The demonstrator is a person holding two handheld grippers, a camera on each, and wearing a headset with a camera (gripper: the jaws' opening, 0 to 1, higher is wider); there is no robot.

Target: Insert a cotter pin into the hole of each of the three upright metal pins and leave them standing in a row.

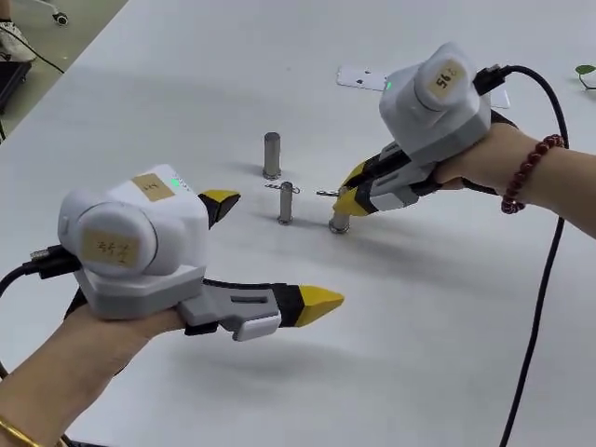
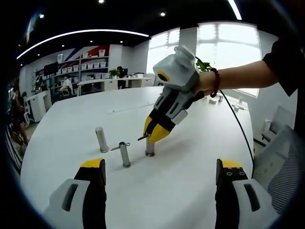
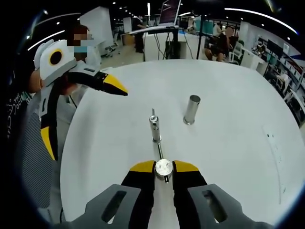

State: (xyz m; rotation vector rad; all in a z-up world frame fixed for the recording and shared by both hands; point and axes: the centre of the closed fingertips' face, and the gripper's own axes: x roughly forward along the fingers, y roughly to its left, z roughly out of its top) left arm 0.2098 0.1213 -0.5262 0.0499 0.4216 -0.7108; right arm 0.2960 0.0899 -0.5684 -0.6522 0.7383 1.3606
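Right gripper (image 1: pixel 349 198): pinches cotter pin (image 1: pixel 326 194), level, pointing forward
Right gripper view: metal pin (image 3: pixel 164 168) end-on between jaws
Your left gripper (image 1: pixel 284 248): spread

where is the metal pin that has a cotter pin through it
In the head view it is the middle pin of three, left of centre, between the bare pin behind it and the third pin at the fingers of the right gripper.

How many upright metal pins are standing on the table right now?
3. The far pin stands bare at the back; the middle pin carries a cotter pin; the third pin stands under the right hand-held gripper's tips.
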